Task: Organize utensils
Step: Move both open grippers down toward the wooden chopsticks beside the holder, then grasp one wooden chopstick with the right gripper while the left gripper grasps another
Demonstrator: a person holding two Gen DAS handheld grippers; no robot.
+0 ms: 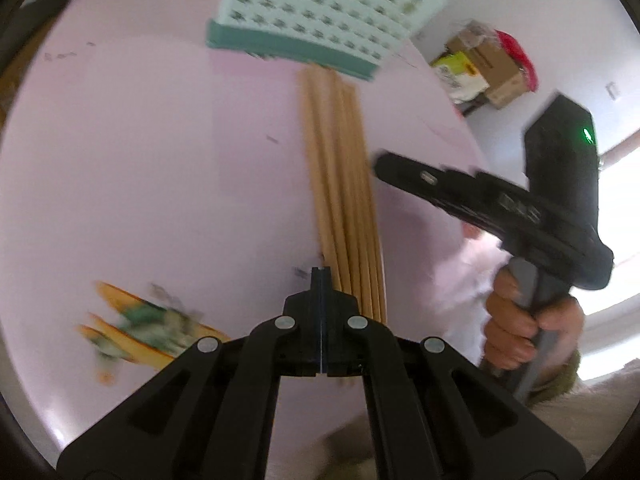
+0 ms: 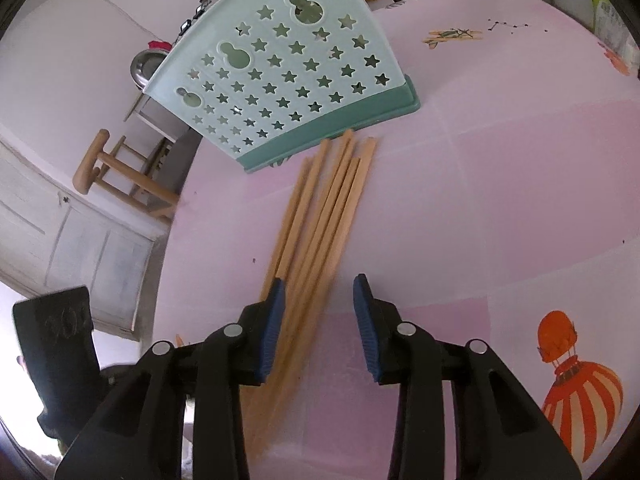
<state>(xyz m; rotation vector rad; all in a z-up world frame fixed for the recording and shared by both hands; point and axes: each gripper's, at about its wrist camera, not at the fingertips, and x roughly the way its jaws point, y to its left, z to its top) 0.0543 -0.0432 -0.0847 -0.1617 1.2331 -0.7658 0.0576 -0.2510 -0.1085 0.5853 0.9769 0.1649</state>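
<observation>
A bundle of several wooden chopsticks (image 1: pixel 344 184) (image 2: pixel 320 216) lies on the pink table (image 1: pixel 140 160), its far ends against the base of a mint-green utensil holder (image 1: pixel 320 12) (image 2: pixel 288 80) pierced with star holes. My left gripper (image 1: pixel 321 276) is shut with nothing in it, its tip just left of the bundle's near end. My right gripper (image 2: pixel 320 312) is open and straddles the near part of the bundle. Its left pad (image 2: pixel 274 320) lies against the sticks and its right pad (image 2: pixel 366 320) stands clear. In the left wrist view the right gripper (image 1: pixel 384 166) reaches the bundle from the right.
A person's hand (image 1: pixel 520 320) grips the right tool's handle. The table edge runs left of the chopsticks, with a wooden stool (image 2: pixel 116 176) and a white cabinet (image 2: pixel 72 240) beyond. Cardboard boxes (image 1: pixel 492 68) sit past the far edge. An orange balloon print (image 2: pixel 576 392) marks the cloth.
</observation>
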